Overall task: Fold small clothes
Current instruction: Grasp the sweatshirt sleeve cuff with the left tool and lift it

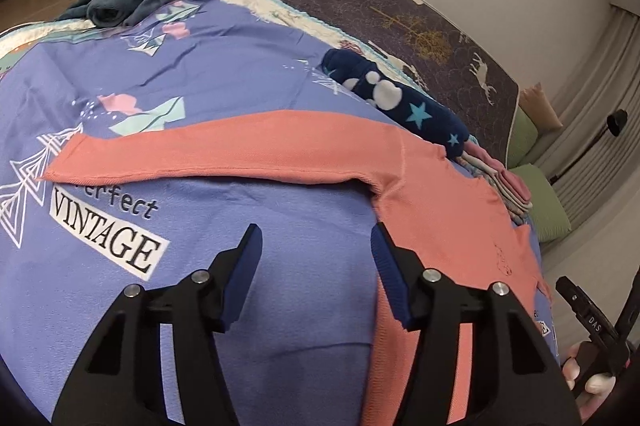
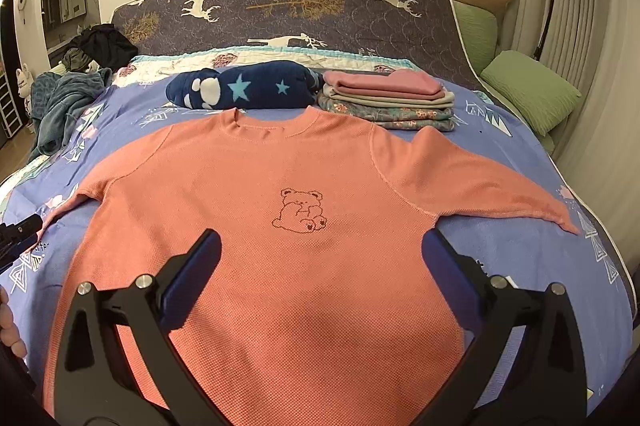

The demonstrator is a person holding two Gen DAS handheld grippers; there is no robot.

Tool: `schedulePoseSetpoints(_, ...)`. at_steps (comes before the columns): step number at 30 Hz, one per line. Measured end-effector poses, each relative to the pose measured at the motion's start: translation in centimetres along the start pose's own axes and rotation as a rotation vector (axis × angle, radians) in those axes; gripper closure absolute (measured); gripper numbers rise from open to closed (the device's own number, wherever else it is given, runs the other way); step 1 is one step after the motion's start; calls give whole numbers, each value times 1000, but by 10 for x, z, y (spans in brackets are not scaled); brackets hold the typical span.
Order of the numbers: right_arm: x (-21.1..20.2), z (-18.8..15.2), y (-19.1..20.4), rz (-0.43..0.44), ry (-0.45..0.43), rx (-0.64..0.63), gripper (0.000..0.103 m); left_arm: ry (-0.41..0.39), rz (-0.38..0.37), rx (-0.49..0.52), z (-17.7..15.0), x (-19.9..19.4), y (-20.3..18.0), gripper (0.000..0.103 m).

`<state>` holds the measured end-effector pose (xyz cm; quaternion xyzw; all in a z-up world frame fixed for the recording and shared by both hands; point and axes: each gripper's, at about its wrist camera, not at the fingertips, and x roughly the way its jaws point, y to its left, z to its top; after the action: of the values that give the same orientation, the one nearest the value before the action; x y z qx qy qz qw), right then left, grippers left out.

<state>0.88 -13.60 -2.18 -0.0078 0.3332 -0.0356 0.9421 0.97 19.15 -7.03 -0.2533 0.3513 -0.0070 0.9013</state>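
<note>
Ahead of both grippers: a coral sweater (image 2: 280,194) lies spread face up on the purple bedspread (image 1: 224,66), sleeves out to either side, not yet folded.
Left sleeve (image 1: 224,154): stretched flat beyond the left gripper's tips, well clear of them.
Left gripper (image 1: 316,266): released, jaws apart, nothing between them; its right finger sits over the sweater's side edge, its left finger over bare bedspread.
Right gripper (image 2: 320,270): released, jaws spread wide over the sweater's lower body, below the bear drawing (image 2: 300,211); holding nothing.
Pose: both tools point forward and slightly down, low over the bed, side by side.
Risk, pinch: closing on the side edge could catch the bedspread too, dragging it up with the fold.
Risk, single layer: the knit looks thin; a shallow nip may lift only the top layer and skew the fold.
Risk, neighbours: the folded stack (image 2: 386,100) and starred bundle (image 2: 244,88) lie just past the collar; a forward sweep could nudge them.
</note>
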Motion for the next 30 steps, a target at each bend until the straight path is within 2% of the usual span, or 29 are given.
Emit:
schedulePoseSetpoints(4, 6, -1, 0, 3, 20, 6, 2, 2, 13, -60, 4, -1, 21, 46)
schedulePoseSetpoints(6, 10, -2, -1, 15, 39, 16, 2, 3, 20, -124, 6, 0, 40, 46)
schedulePoseSetpoints(11, 17, -2, 0, 1, 47, 6, 2, 7, 45, -403, 8, 7, 115, 46)
schedulePoseSetpoints(16, 20, -1, 1, -22, 43, -17, 2, 20, 175, -554, 14, 20, 176, 46)
schedulePoseSetpoints(20, 23, -1, 0, -32, 46, -11, 2, 14, 191, -634, 22, 30, 203, 46)
schedulePoseSetpoints(23, 27, -2, -2, -40, 59, -8, 2, 9, 189, -678, 29, 40, 216, 64)
schedulePoseSetpoints(25, 29, -3, -3, -47, 65, -10, 2, -12, 154, -693, 34, 44, 221, 95)
schedulePoseSetpoints(27, 32, -3, -3, -55, 71, -12, 2, -40, 124, -690, 42, 43, 219, 101)
schedulePoseSetpoints(30, 36, 0, -4, -66, 72, -15, 2, -89, 102, -611, 70, 34, 197, 101)
